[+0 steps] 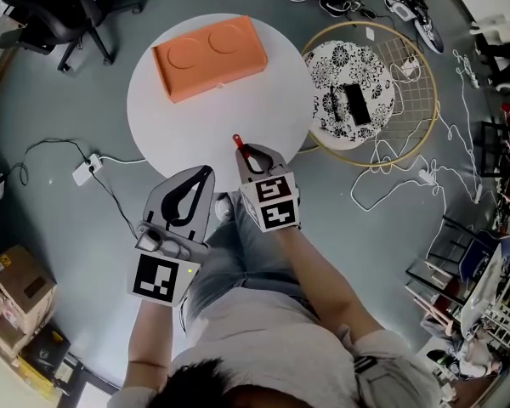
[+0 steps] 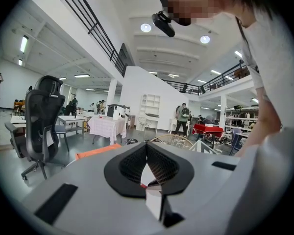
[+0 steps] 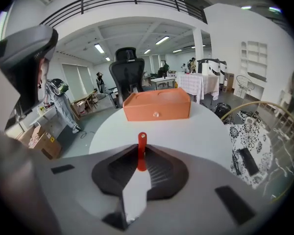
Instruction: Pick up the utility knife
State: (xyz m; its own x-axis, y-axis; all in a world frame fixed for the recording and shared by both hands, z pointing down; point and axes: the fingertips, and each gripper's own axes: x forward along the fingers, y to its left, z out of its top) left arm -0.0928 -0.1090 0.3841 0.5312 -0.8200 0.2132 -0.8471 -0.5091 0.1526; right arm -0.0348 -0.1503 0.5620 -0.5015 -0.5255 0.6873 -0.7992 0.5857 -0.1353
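A thin red utility knife (image 1: 237, 142) (image 3: 142, 152) is clamped in my right gripper (image 1: 246, 150) (image 3: 142, 156), its red end sticking out past the fingertips. The gripper is shut on it and hangs above the near edge of the round white table (image 1: 178, 130) (image 3: 191, 131), tilted downward. My left gripper (image 1: 207, 172) (image 2: 147, 145) is shut with nothing in it, held just left of the right one over the table's near rim. The rest of the knife is hidden between the right pads.
An orange box (image 1: 209, 55) (image 3: 157, 105) lies at the table's far side. To the right, a wire hoop frame (image 1: 425, 126) holds a patterned cushion (image 1: 340, 75) with a black device (image 1: 356, 103). Cables and a power adapter (image 1: 85, 172) lie on the floor; an office chair (image 1: 59, 7) stands far left.
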